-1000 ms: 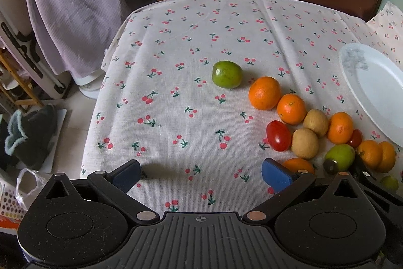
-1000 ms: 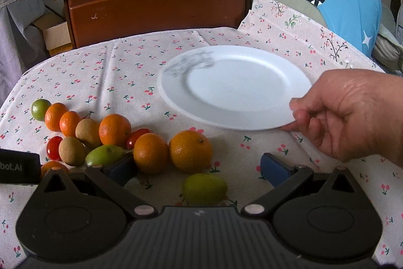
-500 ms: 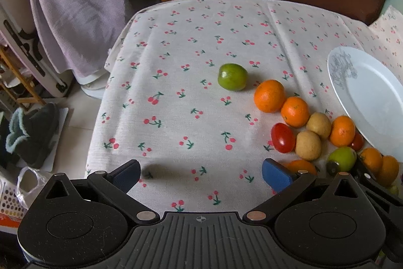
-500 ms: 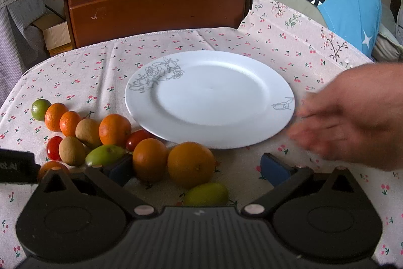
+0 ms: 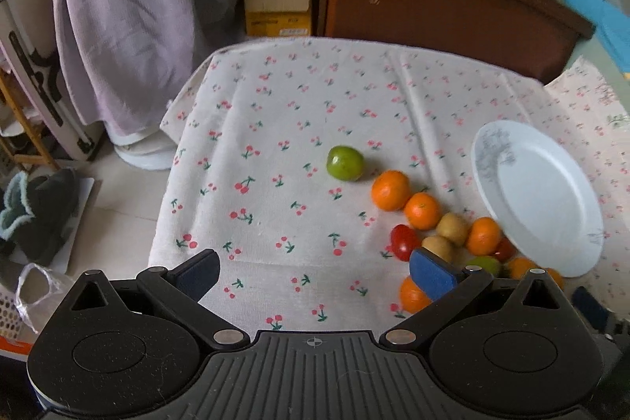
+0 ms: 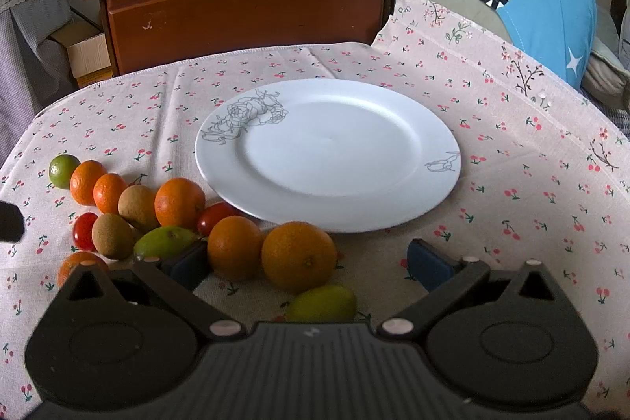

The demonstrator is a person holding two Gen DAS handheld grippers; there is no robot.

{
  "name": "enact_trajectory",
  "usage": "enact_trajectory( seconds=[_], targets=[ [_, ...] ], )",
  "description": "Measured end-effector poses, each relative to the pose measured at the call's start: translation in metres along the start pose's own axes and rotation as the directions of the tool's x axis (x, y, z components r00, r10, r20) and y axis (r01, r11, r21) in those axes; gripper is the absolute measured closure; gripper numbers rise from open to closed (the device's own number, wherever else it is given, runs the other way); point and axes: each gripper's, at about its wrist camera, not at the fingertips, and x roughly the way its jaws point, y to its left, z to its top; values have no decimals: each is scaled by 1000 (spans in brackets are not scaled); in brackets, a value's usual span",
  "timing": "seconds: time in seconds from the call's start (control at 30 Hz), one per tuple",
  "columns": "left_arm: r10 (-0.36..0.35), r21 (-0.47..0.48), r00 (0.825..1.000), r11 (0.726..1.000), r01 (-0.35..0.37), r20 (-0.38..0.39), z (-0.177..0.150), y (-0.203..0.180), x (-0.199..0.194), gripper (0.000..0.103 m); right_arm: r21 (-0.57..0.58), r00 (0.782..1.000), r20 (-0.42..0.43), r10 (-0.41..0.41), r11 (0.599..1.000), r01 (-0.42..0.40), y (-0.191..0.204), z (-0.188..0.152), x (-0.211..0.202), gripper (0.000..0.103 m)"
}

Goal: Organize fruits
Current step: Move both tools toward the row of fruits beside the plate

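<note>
The left gripper (image 5: 313, 272) hangs wide open over the cherry cloth (image 5: 275, 128). A green fruit (image 5: 345, 163) sits alone. Oranges (image 5: 390, 190), a red tomato (image 5: 404, 242) and brown fruits (image 5: 453, 228) crowd beside the white plate (image 5: 539, 199).

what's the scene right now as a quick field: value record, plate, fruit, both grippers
surface: table under a cherry-print cloth
plate: white plate, nothing on it, flat on the cloth
fruit: all on the cloth left of and in front of the plate; oranges such as the big orange, plus tomatoes, brown fruits and green fruits
outlier: round green fruit, apart at the far end of the row
left gripper: left gripper, fingers open, holding nothing
right gripper: right gripper, fingers open, holding nothing
</note>
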Motion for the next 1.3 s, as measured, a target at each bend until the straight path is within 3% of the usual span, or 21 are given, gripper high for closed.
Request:
enact_trajectory(
  seconds=[0.43,0.63,0.87,1.1,1.3],
  targets=[
    [-19,36,1000,999,19,19,-11,-5,-24,0,-13,1000,-8,19,1000,-19,-2,0,-1,1],
    [-4,65,1000,998,2,23,-16,-10,-33,0,-67,995,-22,102,992,-103,-12,1,-3,1],
    [32,88,999,996,-33,16,-20,-12,-41,0,48,976,-73,206,978,-203,-30,15,-15,1],
    [76,95,997,993,-75,-7,-22,-16,-44,0,-54,982,-41,185,981,-187,-27,33,-46,1],
    [108,111,994,988,-105,-23,-26,-22,-45,0,-95,975,-102,198,974,-208,-30,38,-63,1]
  ],
)
